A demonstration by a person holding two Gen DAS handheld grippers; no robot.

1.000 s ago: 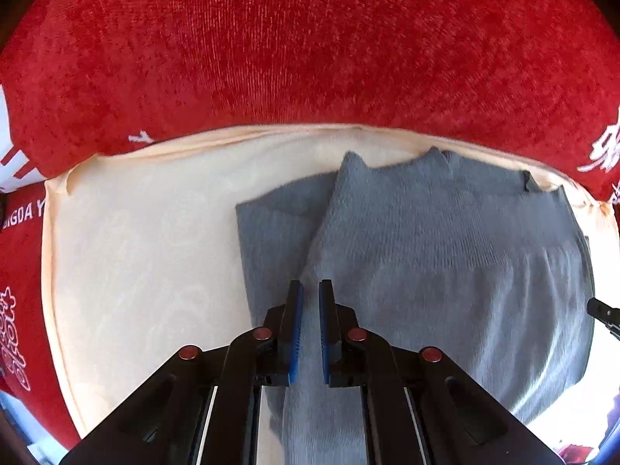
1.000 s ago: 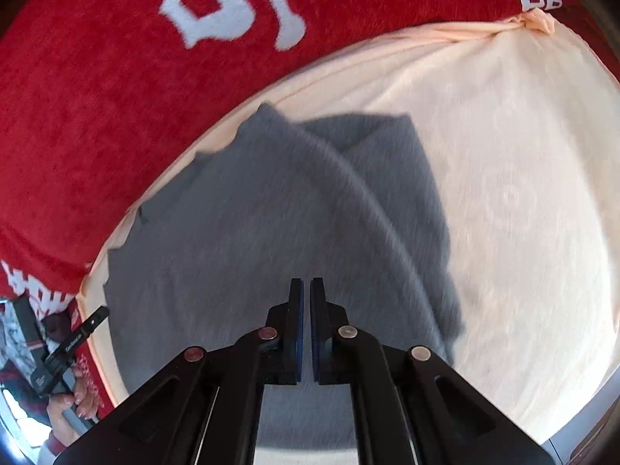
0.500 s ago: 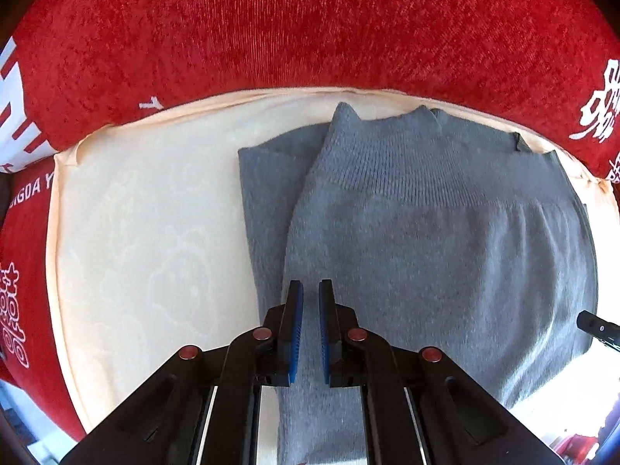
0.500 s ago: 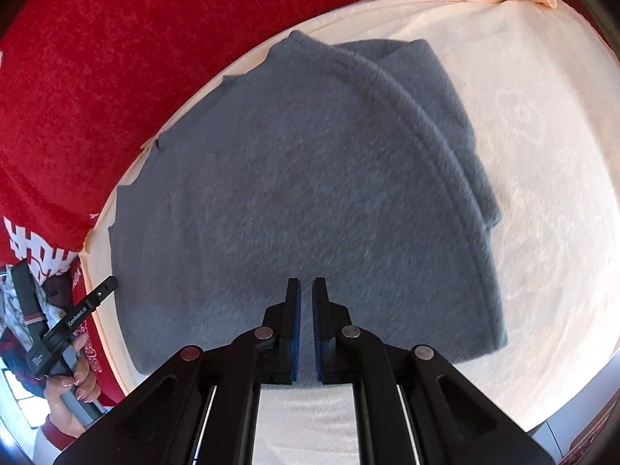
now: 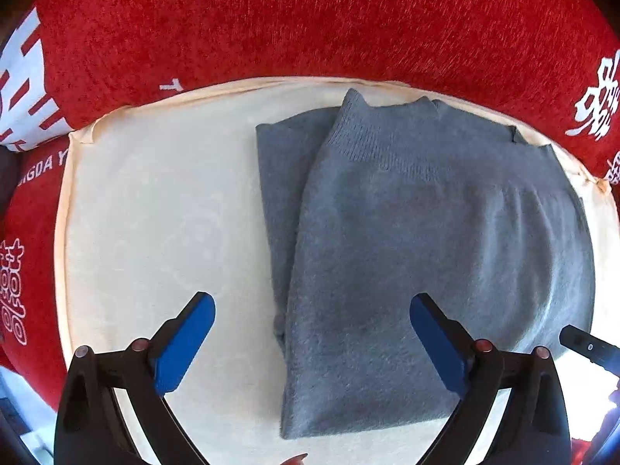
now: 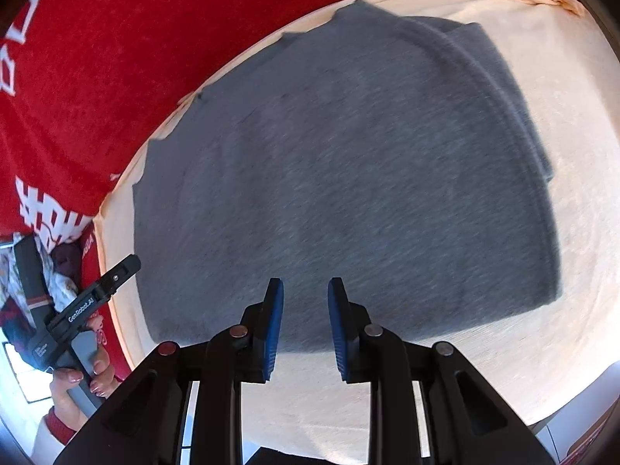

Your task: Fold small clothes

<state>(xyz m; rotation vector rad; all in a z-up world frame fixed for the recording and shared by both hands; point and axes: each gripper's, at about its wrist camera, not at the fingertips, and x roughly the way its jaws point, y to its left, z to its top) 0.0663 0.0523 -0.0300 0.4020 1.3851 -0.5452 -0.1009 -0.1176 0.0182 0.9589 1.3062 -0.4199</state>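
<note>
The folded grey knit garment [image 5: 426, 240] lay flat on a cream-covered cushion [image 5: 155, 213], filling the centre and right of the left wrist frame. Its ribbed band ran across the upper part of the frame, and a narrower under-layer stuck out along its left edge. In the right wrist view the same garment [image 6: 341, 178] spread over the middle of the frame, slightly blurred, with the cream cover bare to the right and below.

The left gripper [image 5: 312, 343] stood with its blue pads [image 5: 182, 348] wide apart, holding nothing; the left pad hung over bare cream fabric, the right one over the grey knit at the lower right. The right gripper [image 6: 305, 321] had its pads parted by a narrower gap, also empty, poised above the garment's near edge at the bottom centre of its frame.

A red blanket with white lettering [image 5: 310, 19] curved around the cushion along the top of both views. At the lower left of the right wrist frame, the person's hand [image 6: 77, 383] gripped the handle of the other tool.
</note>
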